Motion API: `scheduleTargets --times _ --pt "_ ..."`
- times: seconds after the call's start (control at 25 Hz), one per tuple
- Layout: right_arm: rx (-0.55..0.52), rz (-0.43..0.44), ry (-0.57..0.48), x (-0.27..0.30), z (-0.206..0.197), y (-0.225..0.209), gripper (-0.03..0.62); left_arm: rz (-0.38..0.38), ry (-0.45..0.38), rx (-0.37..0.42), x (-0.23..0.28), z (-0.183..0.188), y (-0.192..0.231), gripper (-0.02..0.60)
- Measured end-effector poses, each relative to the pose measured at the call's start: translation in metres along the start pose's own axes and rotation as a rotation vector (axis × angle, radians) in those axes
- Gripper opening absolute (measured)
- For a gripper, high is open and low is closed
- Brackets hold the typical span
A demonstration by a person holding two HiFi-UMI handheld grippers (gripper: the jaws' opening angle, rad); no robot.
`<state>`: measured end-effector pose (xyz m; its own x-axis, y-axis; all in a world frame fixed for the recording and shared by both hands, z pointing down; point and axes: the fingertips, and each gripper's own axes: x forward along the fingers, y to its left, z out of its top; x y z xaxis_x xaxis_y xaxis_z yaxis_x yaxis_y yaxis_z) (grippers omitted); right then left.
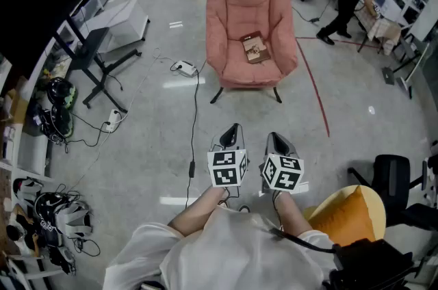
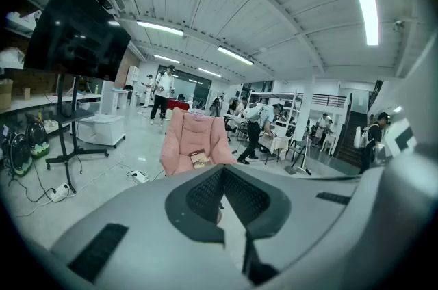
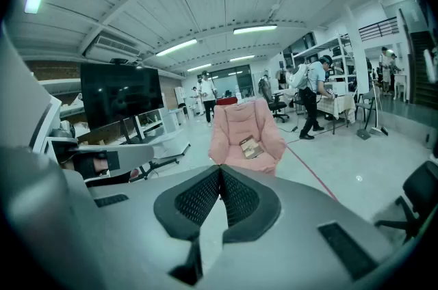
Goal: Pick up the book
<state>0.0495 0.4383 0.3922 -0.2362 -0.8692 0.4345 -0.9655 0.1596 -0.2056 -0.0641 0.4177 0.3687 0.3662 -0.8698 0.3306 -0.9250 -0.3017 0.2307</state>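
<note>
Approaching comes first: book (image 1: 254, 47) lies on pink armchair (image 1: 233, 8) seat, well apart from both tools. Jaws of left gripper (image 1: 232, 130) and right gripper (image 1: 275, 137) are closed, empty; open one before the armchair, probably taking book's near edge.

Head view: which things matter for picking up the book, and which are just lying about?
Job: book on the pink armchair seat; left hand-held gripper and right hand-held gripper, both shut, empty.
Lying about: power strip, helmets, orange cushion, black office chair.
</note>
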Motion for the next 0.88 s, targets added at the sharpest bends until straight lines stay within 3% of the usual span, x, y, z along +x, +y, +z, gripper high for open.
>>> scheduleTargets --times 0.88 --pt "0.045 -0.066 -0.013 0.021 -0.006 0.016 0.031 -0.021 0.017 0.026 0.004 -0.003 0.037 0.0"
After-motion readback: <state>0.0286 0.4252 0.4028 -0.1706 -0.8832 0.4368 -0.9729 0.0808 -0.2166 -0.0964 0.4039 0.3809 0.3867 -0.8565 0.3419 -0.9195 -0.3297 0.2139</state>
